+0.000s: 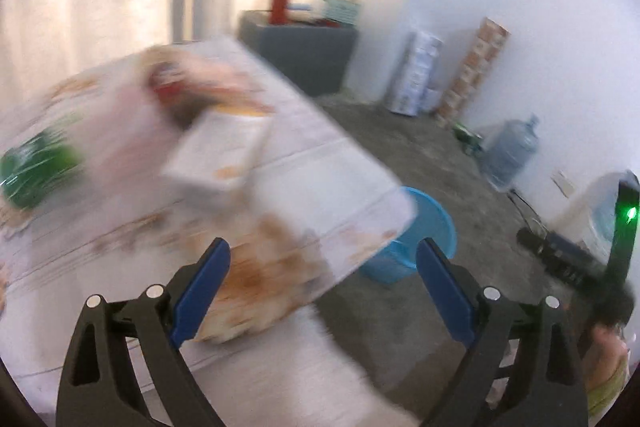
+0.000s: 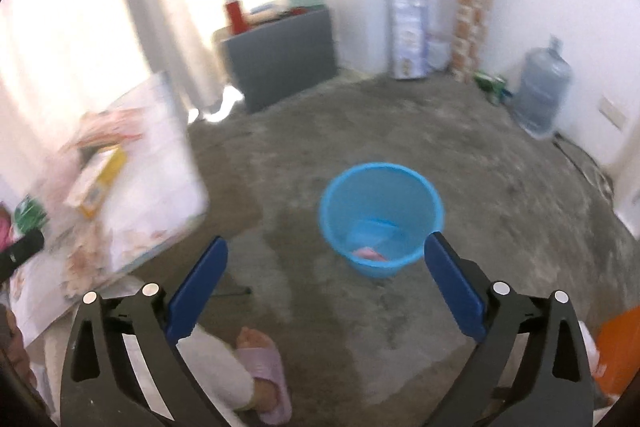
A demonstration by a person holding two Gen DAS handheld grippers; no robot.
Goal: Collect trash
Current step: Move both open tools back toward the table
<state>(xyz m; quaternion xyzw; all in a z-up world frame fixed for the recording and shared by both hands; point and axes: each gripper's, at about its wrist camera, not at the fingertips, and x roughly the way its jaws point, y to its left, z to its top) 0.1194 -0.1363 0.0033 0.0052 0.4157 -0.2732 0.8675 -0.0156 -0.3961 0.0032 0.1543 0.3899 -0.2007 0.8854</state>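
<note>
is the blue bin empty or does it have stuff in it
Not empty: the blue bin stands upright on the floor with a pink scrap at its bottom.

A plain room in a home, sparsely furnished.

Bare concrete floor (image 2: 400, 155) and white walls, with pale curtains (image 2: 168, 7) drawn over a bright window. In the corner, a grey cabinet (image 2: 280, 59) carrying a red flask (image 2: 236, 13). Along the wall, stacked cartons (image 2: 472, 11) and a large water jug (image 2: 542, 87). On the floor, a blue plastic basket (image 2: 380, 215); beside it, a surface (image 1: 340, 163) under a patterned cloth, littered with wrappers and a box (image 1: 216, 155). A slippered foot (image 2: 264, 367) below.
</note>
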